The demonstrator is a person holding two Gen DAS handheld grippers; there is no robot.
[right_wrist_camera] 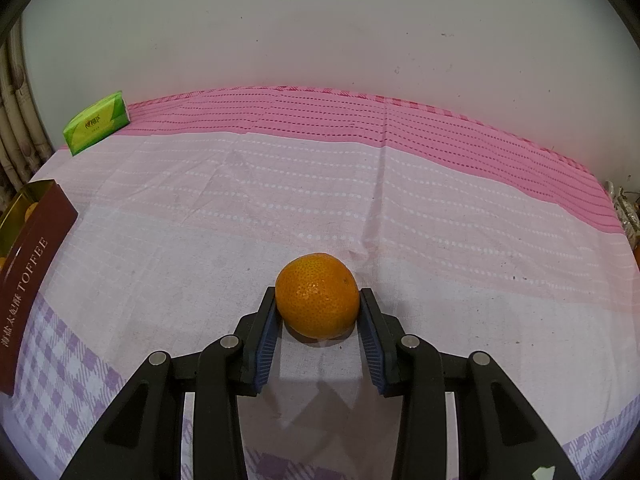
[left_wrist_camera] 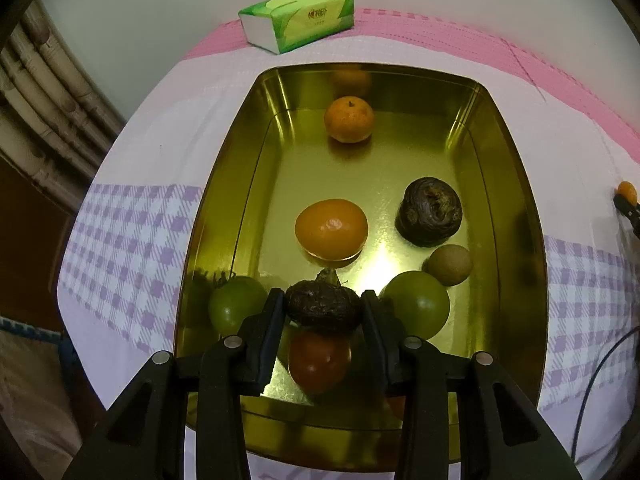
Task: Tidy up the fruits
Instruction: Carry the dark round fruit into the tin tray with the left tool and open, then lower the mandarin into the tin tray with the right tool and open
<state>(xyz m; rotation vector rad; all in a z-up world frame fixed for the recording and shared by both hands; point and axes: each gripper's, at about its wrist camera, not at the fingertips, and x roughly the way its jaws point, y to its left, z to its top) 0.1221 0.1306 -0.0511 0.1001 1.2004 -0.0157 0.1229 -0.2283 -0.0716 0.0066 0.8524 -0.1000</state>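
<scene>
Left gripper (left_wrist_camera: 323, 306) clamping dark wrinkled fruit (left_wrist_camera: 322, 307) over gold tin (left_wrist_camera: 520, 184); right gripper (right_wrist_camera: 318, 308) gripping mandarin (right_wrist_camera: 318, 301)

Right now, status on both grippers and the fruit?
Left gripper shut on dark wrinkled fruit, above gold tin. Right gripper around tangerine on the cloth, fingers at its sides. Nothing in the way.

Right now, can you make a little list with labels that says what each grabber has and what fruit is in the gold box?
left gripper: holds a dark wrinkled fruit above the gold tin
right gripper: closed around an orange resting on the tablecloth
in the tin: two oranges, two green fruits, one dark wrinkled fruit, one small brown fruit, one reddish fruit
also there: green tissue pack
</scene>
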